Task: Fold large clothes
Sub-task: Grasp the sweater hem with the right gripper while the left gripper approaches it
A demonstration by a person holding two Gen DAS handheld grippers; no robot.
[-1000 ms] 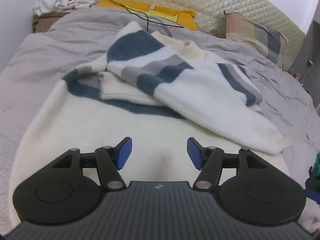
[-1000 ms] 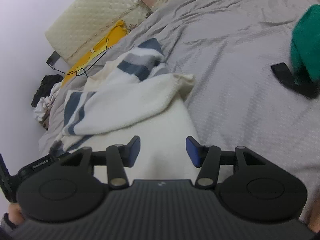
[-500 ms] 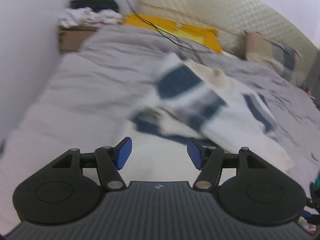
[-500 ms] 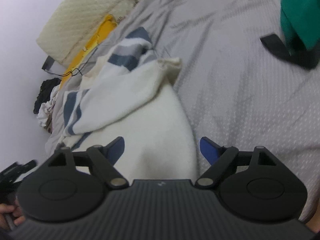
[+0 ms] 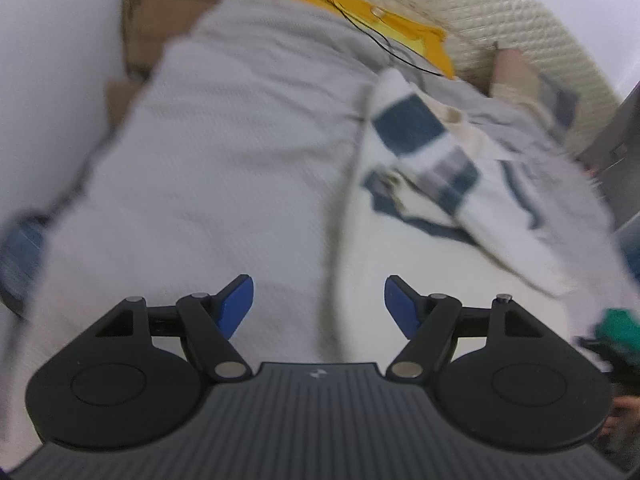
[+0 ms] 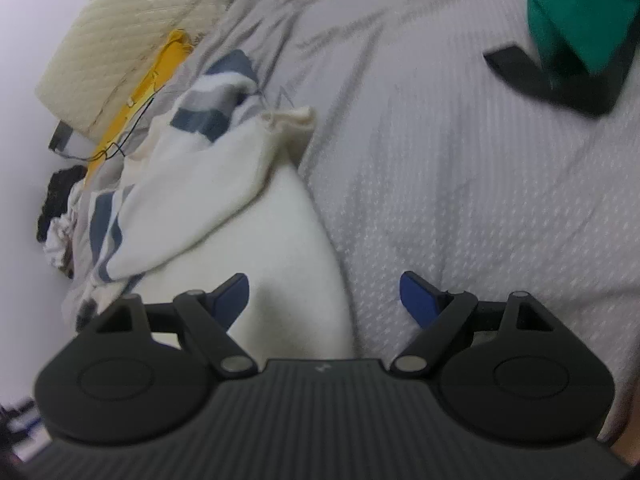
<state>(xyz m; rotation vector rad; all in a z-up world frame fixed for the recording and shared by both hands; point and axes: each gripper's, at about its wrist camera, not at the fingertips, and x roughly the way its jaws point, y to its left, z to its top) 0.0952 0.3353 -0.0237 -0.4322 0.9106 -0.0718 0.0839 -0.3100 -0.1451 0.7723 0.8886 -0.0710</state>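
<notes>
A large cream sweater with navy and grey stripes (image 5: pixel 432 216) lies partly folded on the grey bed (image 5: pixel 224 168). In the left wrist view, which is blurred, my left gripper (image 5: pixel 319 302) hovers over the sweater's left edge, its jaws opening, nothing pressed between the blue pads. In the right wrist view the sweater (image 6: pixel 224 208) fills the left half, a cream sleeve lying across its body. My right gripper (image 6: pixel 325 296) stands open astride the sweater's right edge, one pad over the cream knit and the other over the bedsheet (image 6: pixel 460 184).
A yellow garment (image 5: pixel 384 24) and a black cable lie near the quilted headboard (image 5: pixel 512 28). A cardboard box (image 5: pixel 160 20) with clothes stands at the far left by the wall. A green garment (image 6: pixel 580 12) on a black thing lies at the right.
The left gripper swung left from above the sweater's middle to its left edge and widened. The right gripper opened wider and sank a little toward the sweater's right edge.
</notes>
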